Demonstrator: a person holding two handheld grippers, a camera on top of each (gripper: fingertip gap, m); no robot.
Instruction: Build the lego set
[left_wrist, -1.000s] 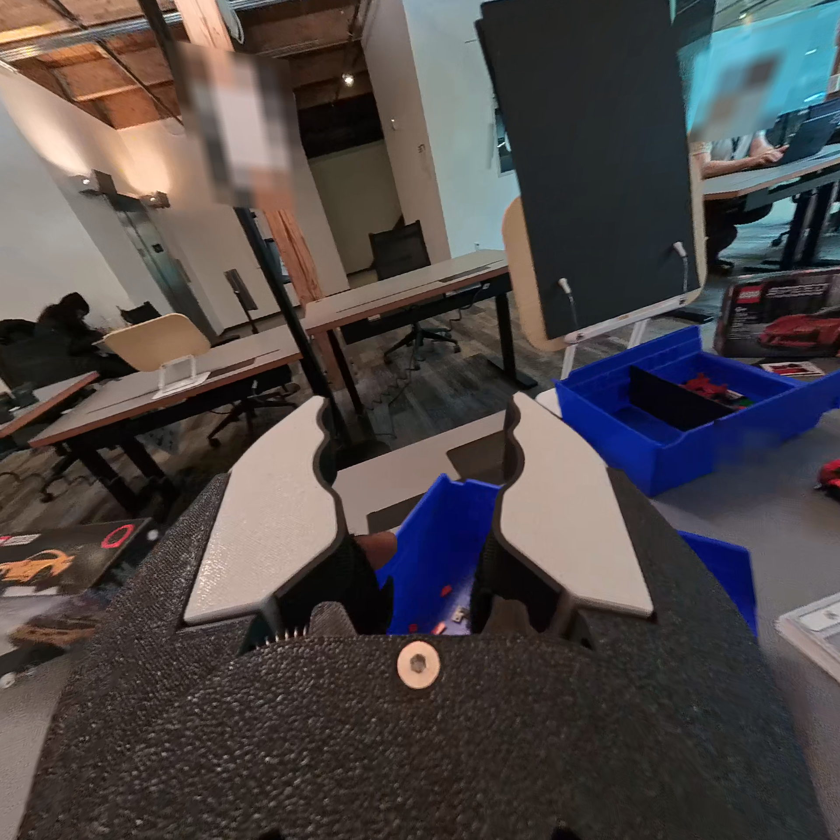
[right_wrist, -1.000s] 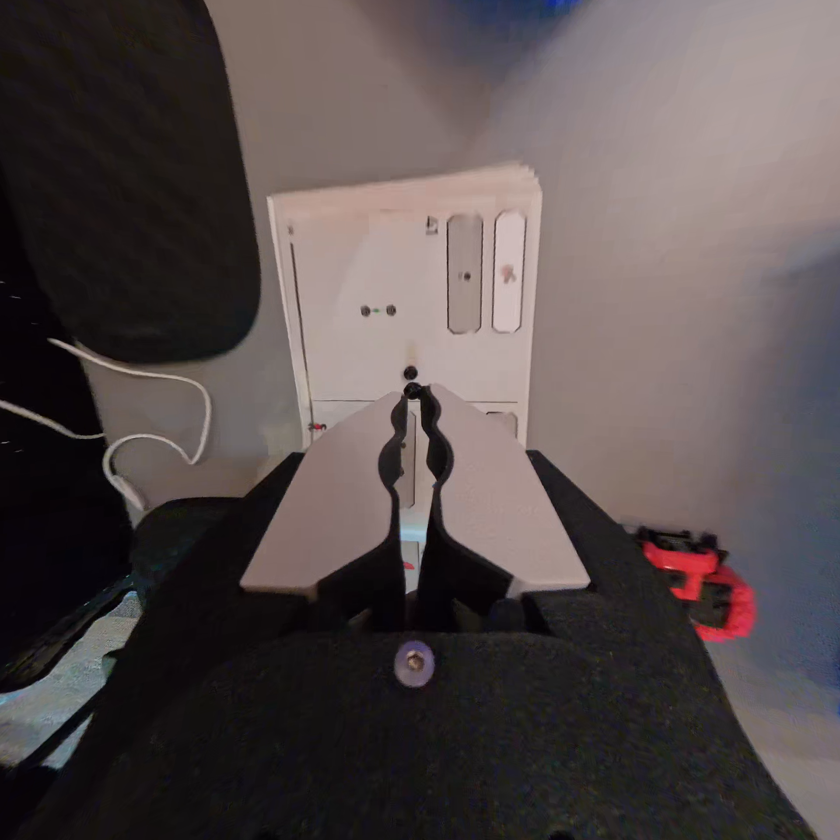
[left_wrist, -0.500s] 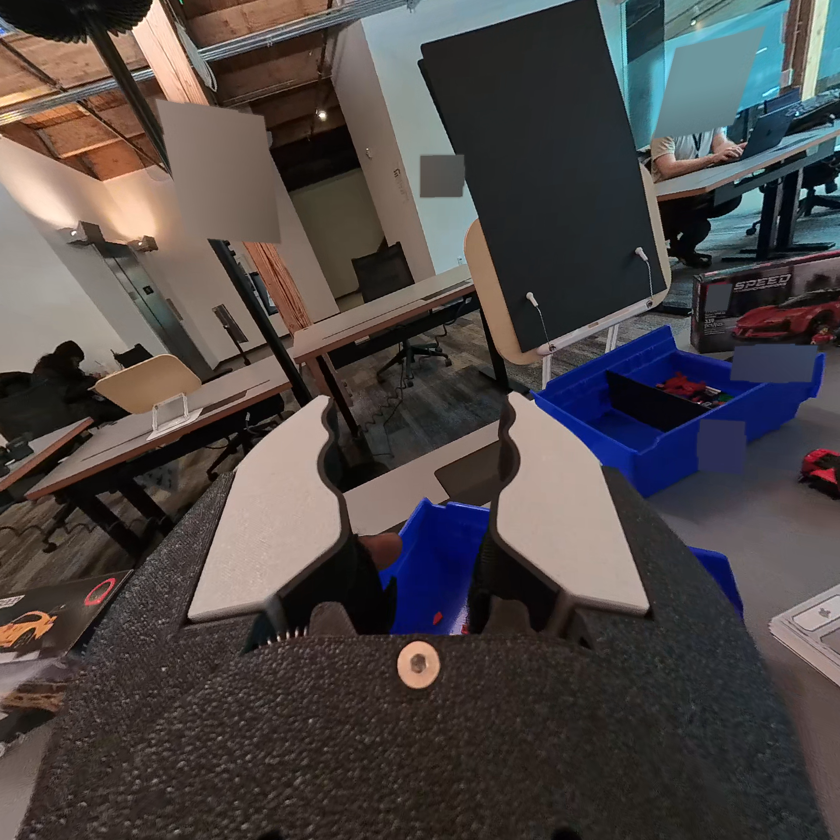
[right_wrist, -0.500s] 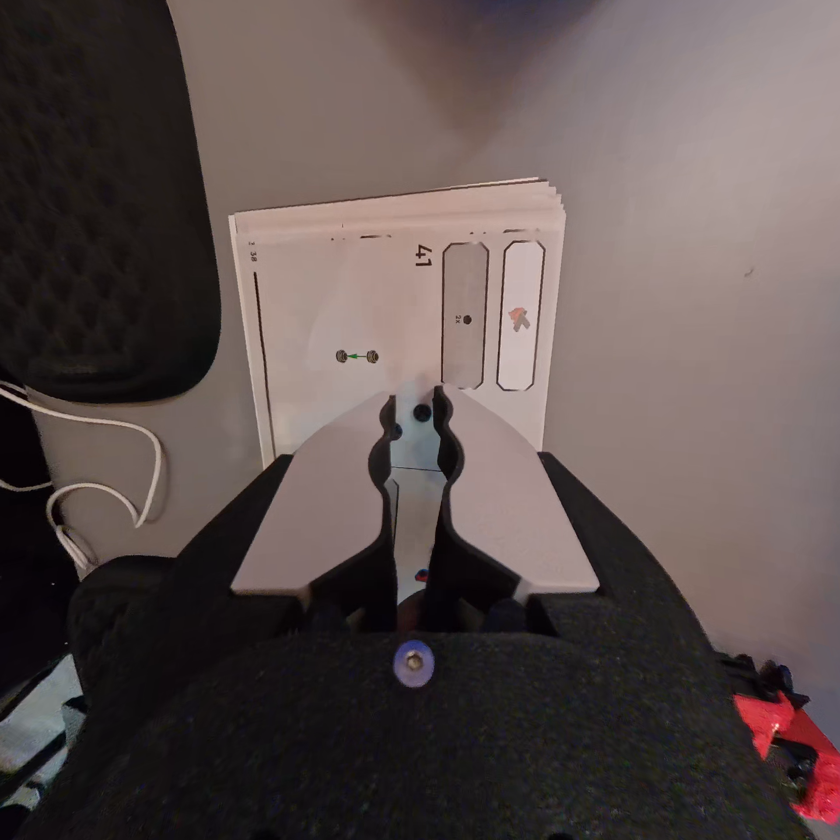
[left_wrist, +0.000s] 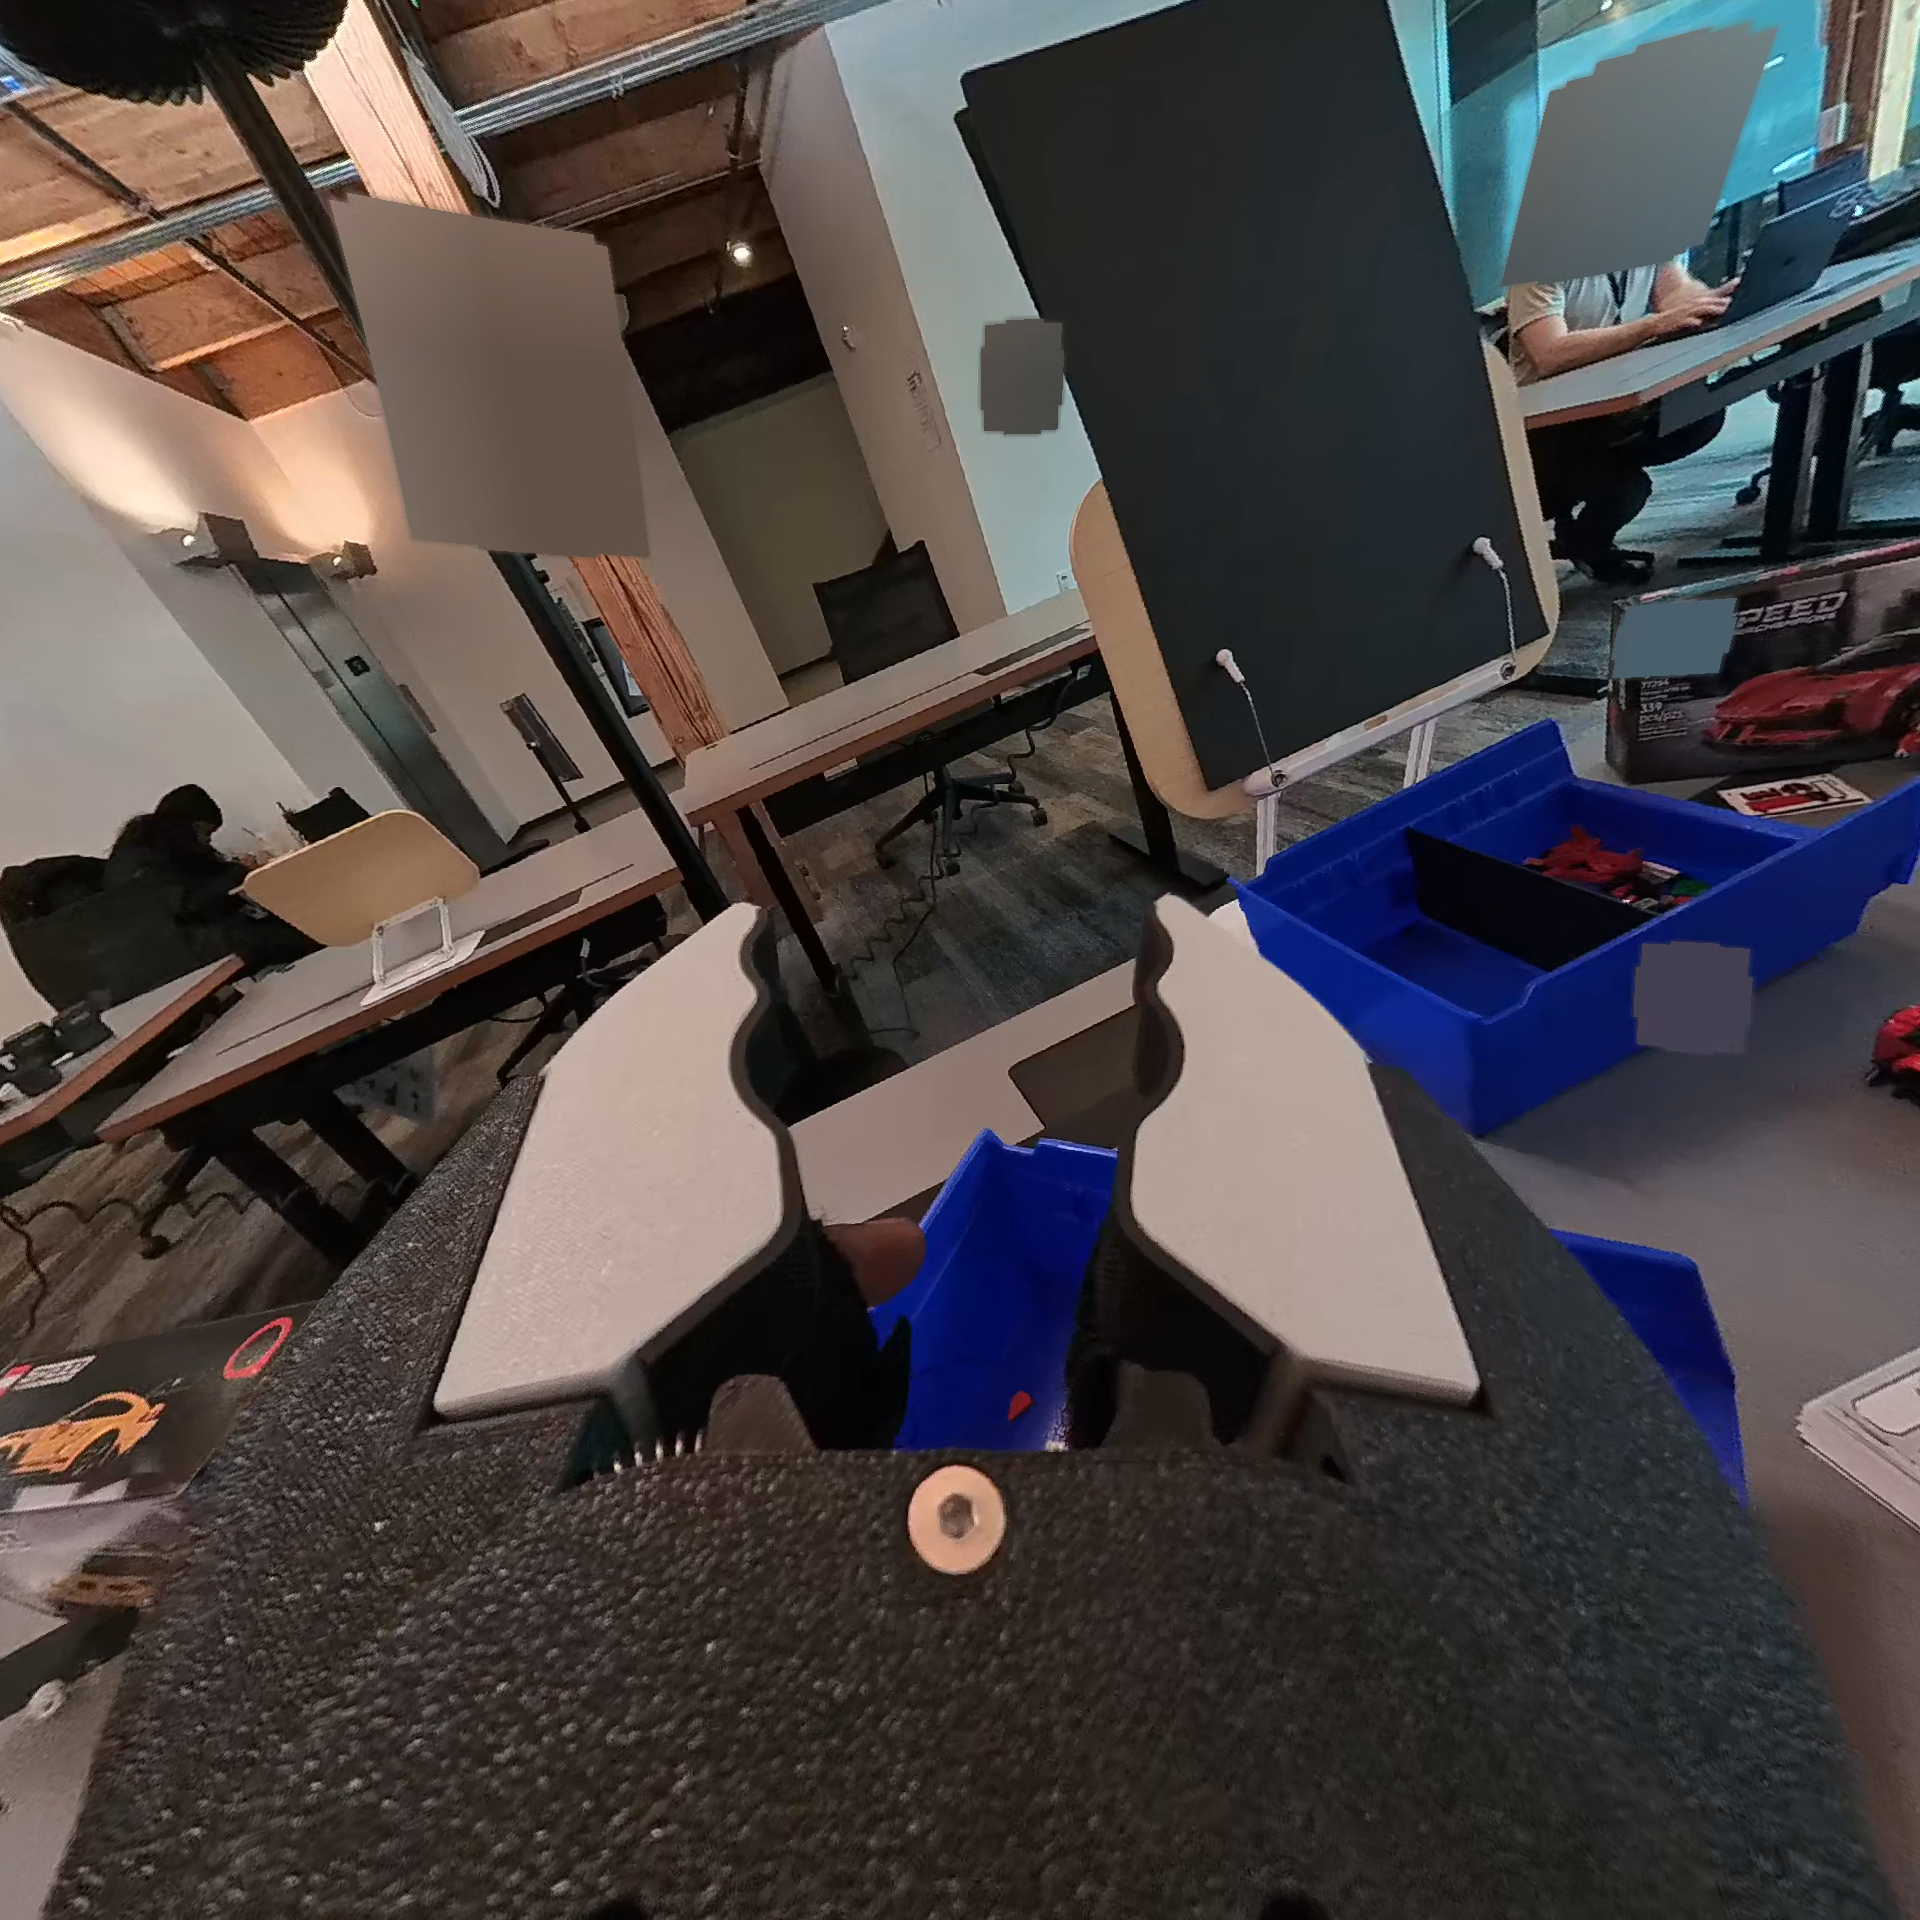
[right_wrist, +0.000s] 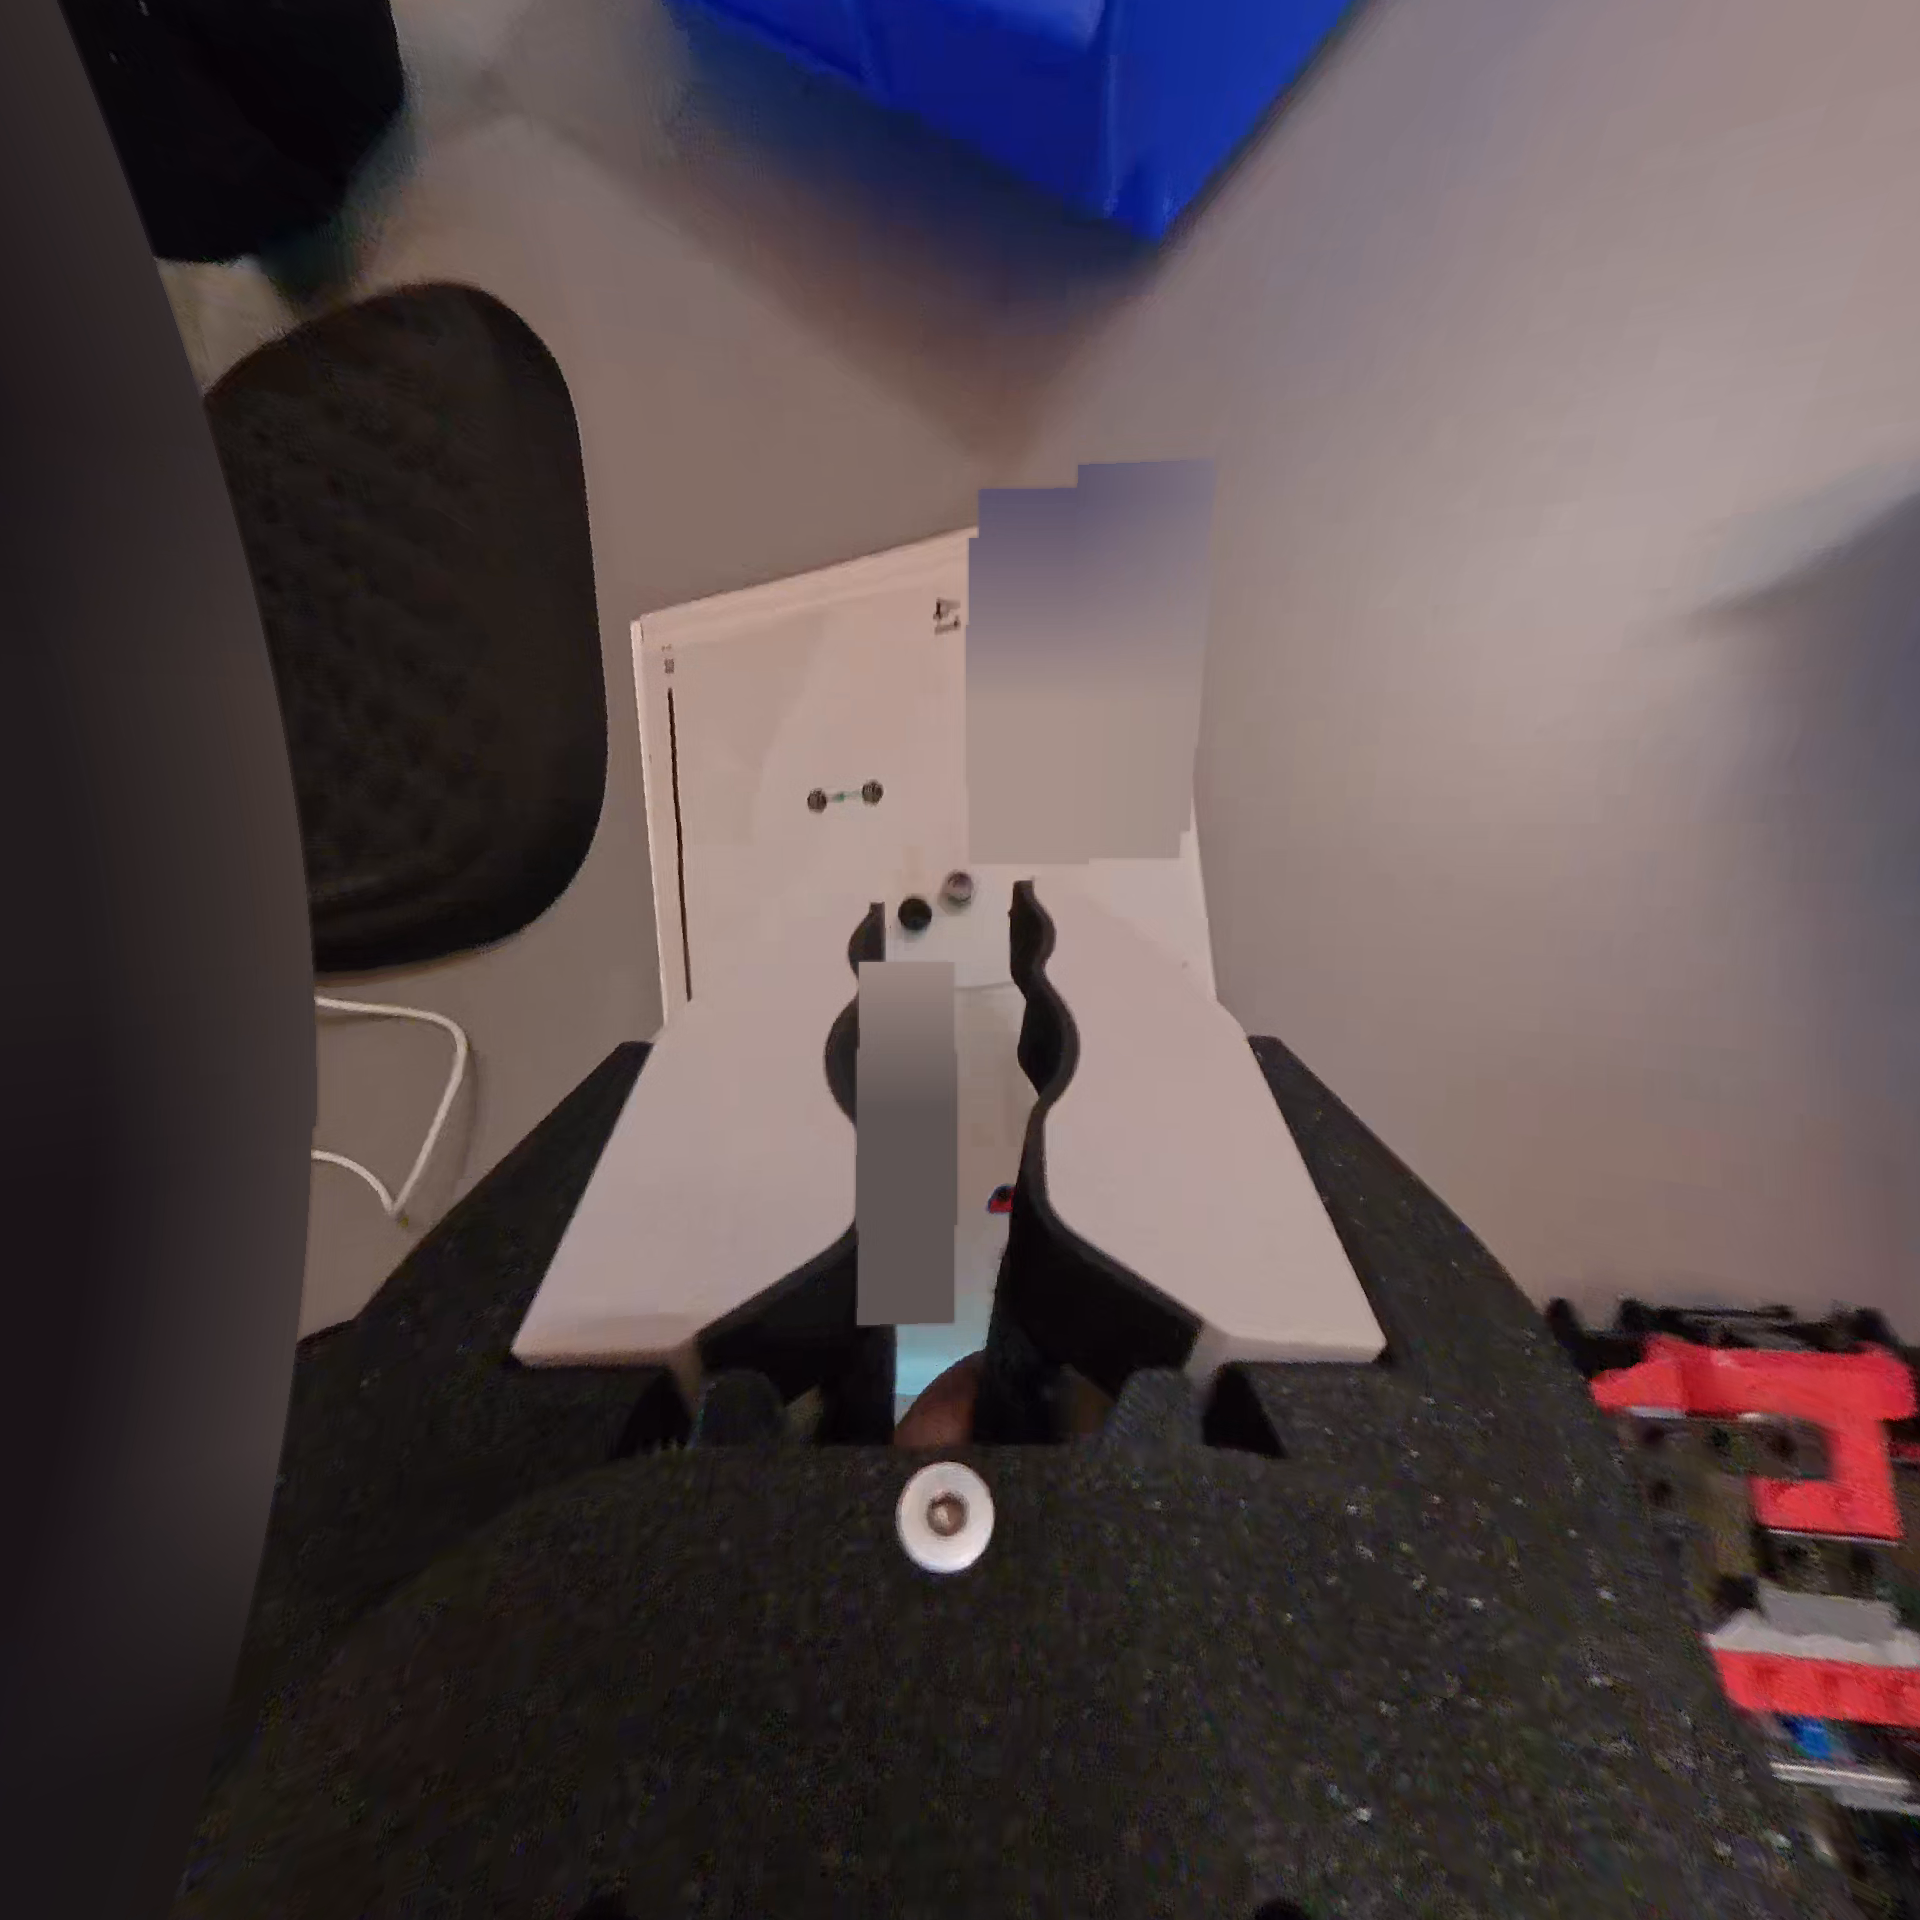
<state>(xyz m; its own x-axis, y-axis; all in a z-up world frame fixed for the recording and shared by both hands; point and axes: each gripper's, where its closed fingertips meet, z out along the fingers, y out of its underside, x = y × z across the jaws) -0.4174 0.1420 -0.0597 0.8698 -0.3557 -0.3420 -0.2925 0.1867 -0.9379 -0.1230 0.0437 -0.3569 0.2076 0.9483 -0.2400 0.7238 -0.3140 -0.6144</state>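
My left gripper is open and empty, held above a blue bin that has a small red piece in it. My right gripper is open a little over the white instruction booklet. A small black round piece and a small grey round piece lie on the page between its fingertips. A partly built red and black lego model lies on the table to the right of the right gripper.
A second blue bin with a black divider and red pieces stands at the right, a lego box behind it. A box with an orange car lies at left. A black textured pad and white cable are left of the booklet. The grippers' ends are close to 45 centimetres from one another.
My right gripper went from nearly shut on a small black piece to open, and the piece now lies on the page. My left gripper tilted up slightly and stayed open.
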